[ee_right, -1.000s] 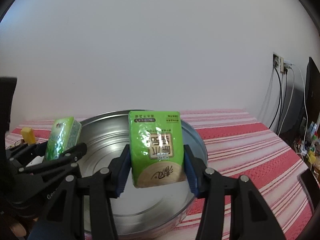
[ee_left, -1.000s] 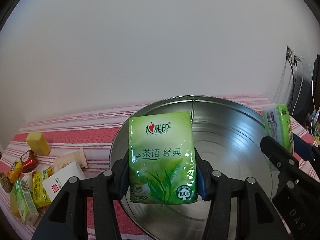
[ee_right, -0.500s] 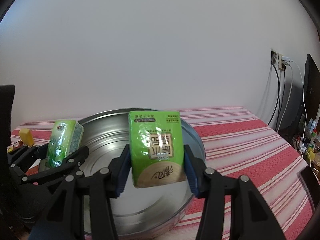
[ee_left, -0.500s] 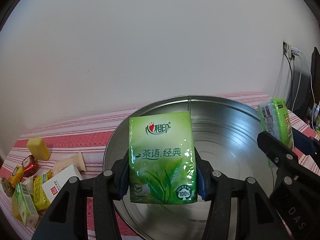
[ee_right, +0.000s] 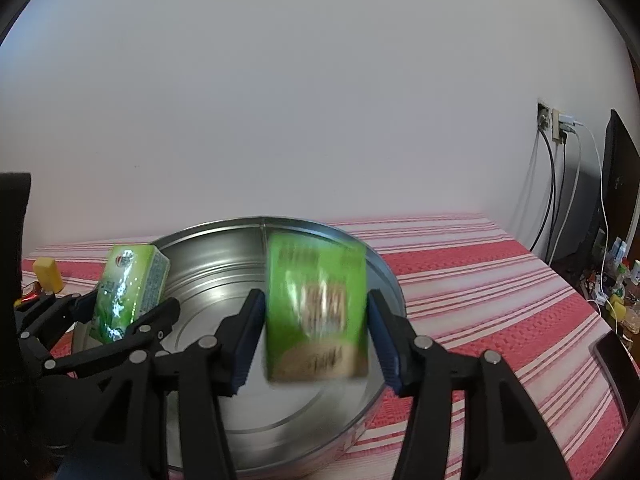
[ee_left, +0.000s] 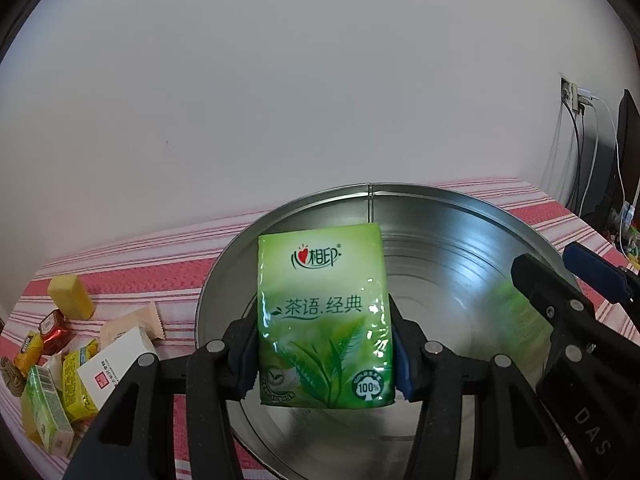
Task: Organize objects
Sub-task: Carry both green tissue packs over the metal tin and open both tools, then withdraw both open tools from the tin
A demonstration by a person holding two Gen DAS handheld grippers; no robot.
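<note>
A large round metal tin [ee_left: 460, 248] stands on the red striped tablecloth; it also shows in the right wrist view [ee_right: 224, 280]. My left gripper [ee_left: 324, 356] is shut on a green tissue pack [ee_left: 324, 316] and holds it upright over the tin's near left side. It also shows in the right wrist view [ee_right: 128, 292]. My right gripper [ee_right: 316, 340] has its jaws spread wide. A second green pack [ee_right: 316, 308] is blurred between them, touching neither pad, falling over the tin. In the left wrist view it is a green smear [ee_left: 516, 312].
A heap of small items lies left of the tin: a yellow block [ee_left: 70, 296], a white box [ee_left: 116, 364], green and yellow cartons [ee_left: 44, 408], wrapped sweets [ee_left: 52, 328]. Wall socket and cables [ee_right: 556, 128] at the right, clutter [ee_right: 616, 280] beyond the table edge.
My right gripper has opened and let go of its green pack, which now drops blurred toward the tin. My left gripper still grips its pack, shifted slightly.
</note>
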